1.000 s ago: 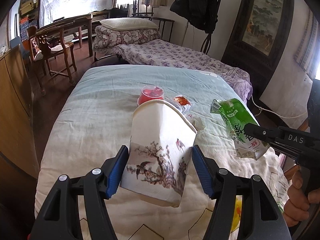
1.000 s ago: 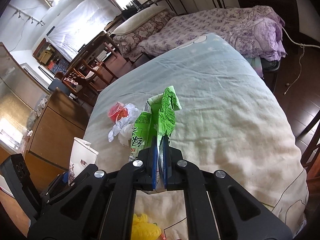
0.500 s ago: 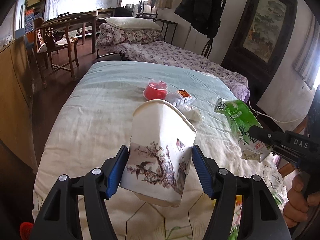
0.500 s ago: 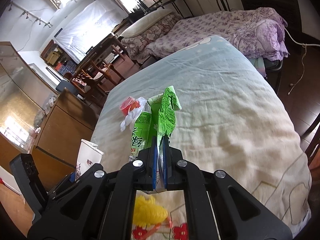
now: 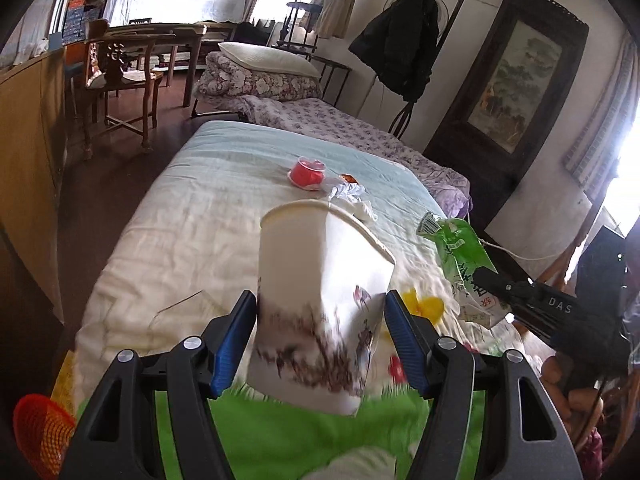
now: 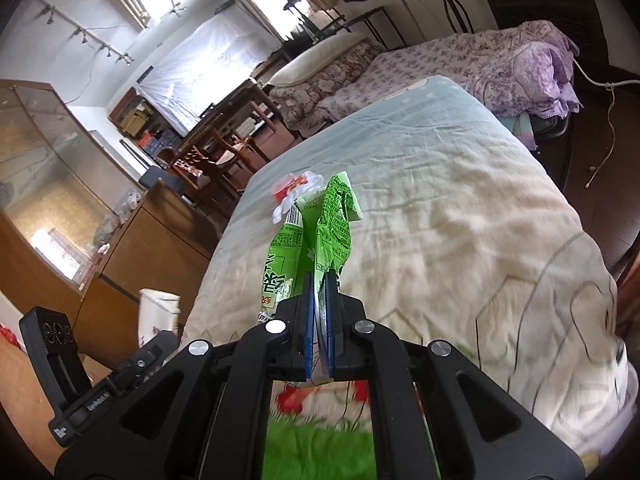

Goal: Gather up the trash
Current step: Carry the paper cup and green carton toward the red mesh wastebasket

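Both wrist views, tilted down, share bed, slightly blurred.

Glossy green wrapper, matt cloth quilt

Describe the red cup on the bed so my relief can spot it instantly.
Start at the big pale quilted bed. Toward its far, bluish end sits the red cup, beside crumpled white wrappers. It is the only solid red, round thing lying there.

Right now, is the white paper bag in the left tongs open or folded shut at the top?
Open: the paper bag shows a wide, rounded rim, with the left tongs clamping its sides.
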